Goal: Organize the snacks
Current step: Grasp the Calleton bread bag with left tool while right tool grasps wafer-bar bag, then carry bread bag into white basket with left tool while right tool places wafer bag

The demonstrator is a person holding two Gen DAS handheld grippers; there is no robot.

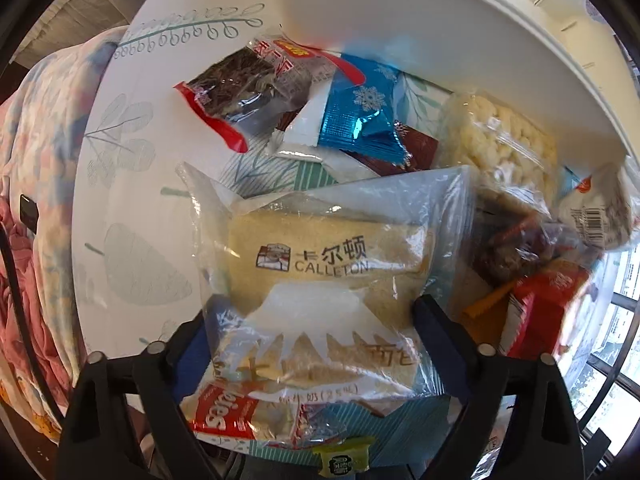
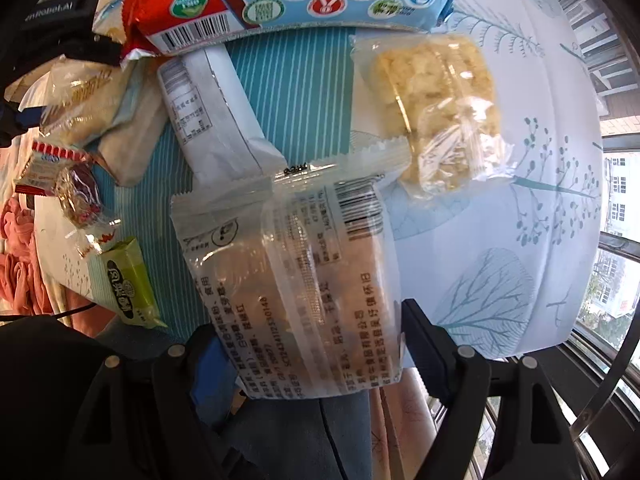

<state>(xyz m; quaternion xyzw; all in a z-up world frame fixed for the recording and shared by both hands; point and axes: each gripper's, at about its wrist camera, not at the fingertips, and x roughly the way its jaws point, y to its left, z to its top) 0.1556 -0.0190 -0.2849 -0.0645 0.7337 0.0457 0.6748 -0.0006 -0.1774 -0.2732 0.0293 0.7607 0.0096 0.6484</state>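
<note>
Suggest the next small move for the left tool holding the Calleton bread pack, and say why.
Probably carry the bread pack, which sits clamped in the left tool above the snack pile, toward the white basket just beyond; the task is sorting and the basket rim looks unobstructed.

Readable stuff, not much honestly: the bread packet (image 1: 320, 280) has "CALLETON" printed in dark letters with Chinese characters right above it and a little logo to the left. Lower down on it there's "(25%)" after more characters, kinda blurry. The red-and-white wrapper (image 1: 224, 418) under it shows "bies", upside down. On the right wrist view, the clear packet (image 2: 296, 288) has barcodes and fine Chinese print, too small to make out. Black gear (image 2: 52, 8) top left reads roughly "RobotAI".
</note>
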